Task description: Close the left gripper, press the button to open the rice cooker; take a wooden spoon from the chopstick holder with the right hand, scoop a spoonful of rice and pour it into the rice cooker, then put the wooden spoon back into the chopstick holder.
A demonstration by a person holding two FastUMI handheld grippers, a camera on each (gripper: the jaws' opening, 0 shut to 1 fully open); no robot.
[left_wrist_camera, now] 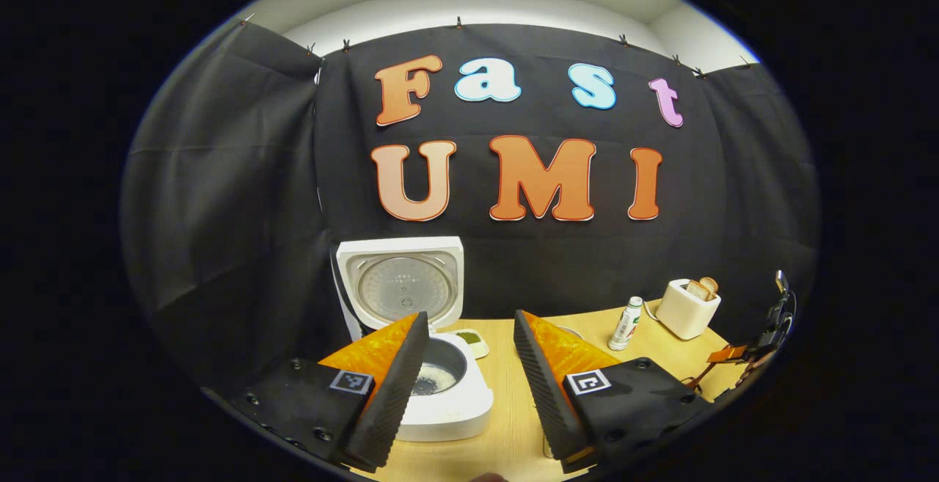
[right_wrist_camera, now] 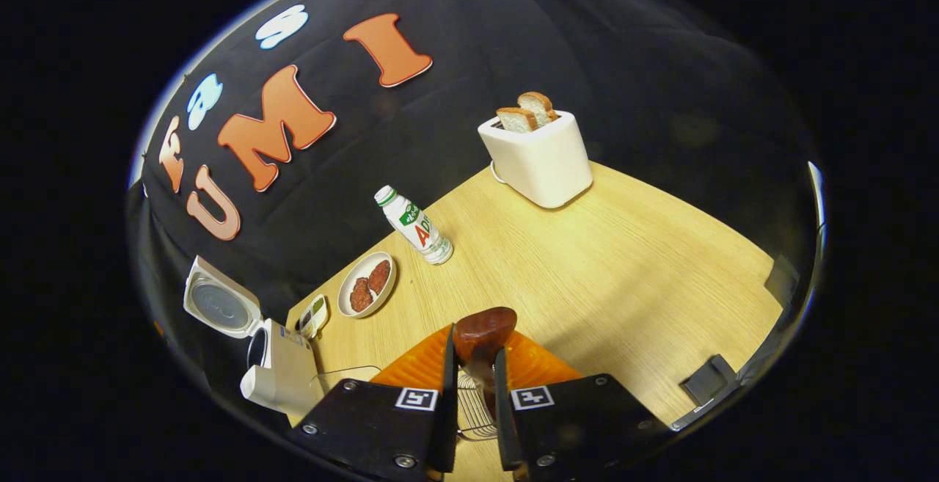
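**Right claw grips the wooden spoon above the wire holder**

The right gripper (right_wrist_camera: 473, 386) has both fingers pressed on the wooden spoon (right_wrist_camera: 483, 335) — its bowl pokes up past the fingertips, and the wire chopstick holder (right_wrist_camera: 473, 412) sits just below. The left gripper (left_wrist_camera: 469, 364) hangs with its jaws wide apart and nothing between them.

The left gripper view looks into the rice cooker (left_wrist_camera: 440, 394): lid (left_wrist_camera: 402, 285) upright, rice grains (left_wrist_camera: 434, 378) in the pot. The right gripper view shows a plate (right_wrist_camera: 367, 284) with two brown patties, a bottle (right_wrist_camera: 414, 227) beside it, and a toaster (right_wrist_camera: 535, 152) holding bread, all on the wooden table (right_wrist_camera: 623, 269).
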